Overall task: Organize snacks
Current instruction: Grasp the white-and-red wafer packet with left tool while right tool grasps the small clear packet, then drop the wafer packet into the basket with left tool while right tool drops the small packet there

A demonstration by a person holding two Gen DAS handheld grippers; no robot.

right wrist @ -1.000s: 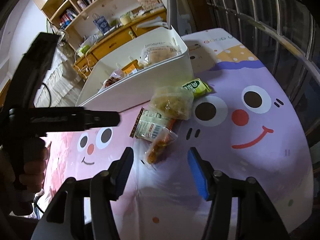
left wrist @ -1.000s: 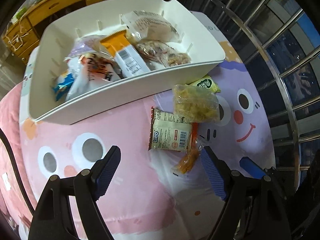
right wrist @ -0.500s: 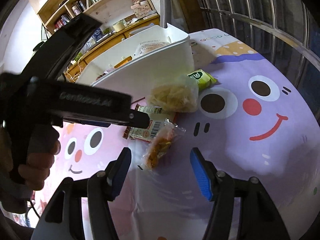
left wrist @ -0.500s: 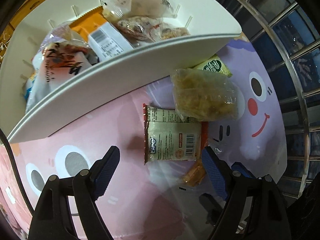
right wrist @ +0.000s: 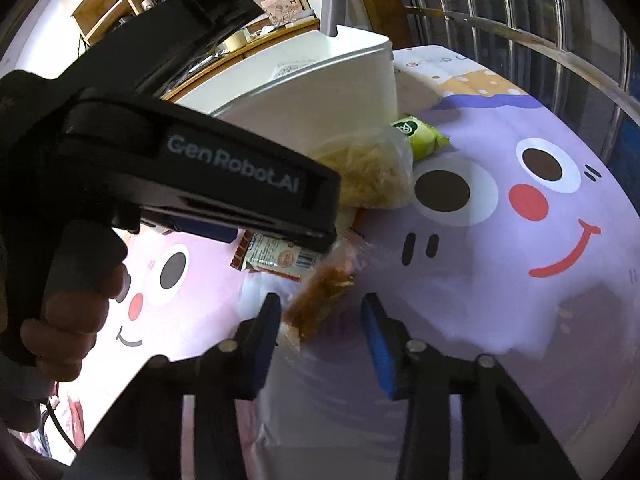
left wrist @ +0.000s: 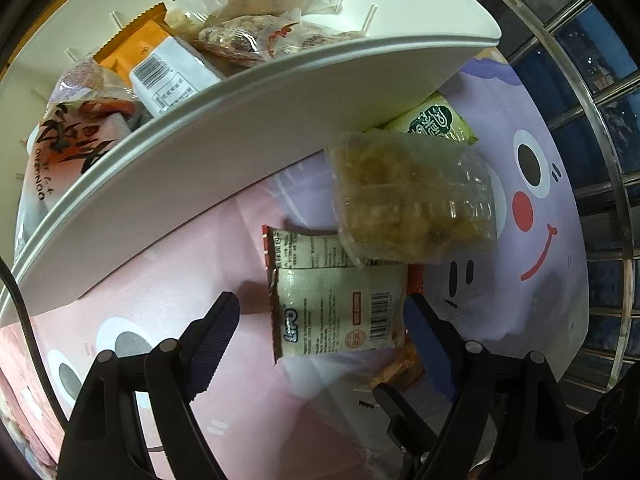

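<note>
A white bin [left wrist: 248,128] holds several snack packets. Outside it on the cartoon-face tablecloth lie a white packet with a barcode [left wrist: 340,312], a clear bag of yellow snacks [left wrist: 412,196], a green packet [left wrist: 436,120] and an orange snack bag [right wrist: 320,296]. My left gripper [left wrist: 320,332] is open with its fingers either side of the white packet, just above it. My right gripper [right wrist: 320,332] is open around the near end of the orange bag. The left gripper's body hides part of the white packet [right wrist: 276,256] in the right wrist view.
The white bin [right wrist: 320,92] stands at the back of the table. A metal railing [right wrist: 520,44] runs along the far and right side. Wooden shelves and a cabinet [right wrist: 132,0] stand behind. The tablecloth [right wrist: 500,320] spreads to the right.
My left gripper has moved forward and down over the white packet. My right gripper has advanced to the orange bag, and its jaws have narrowed somewhat around it.
</note>
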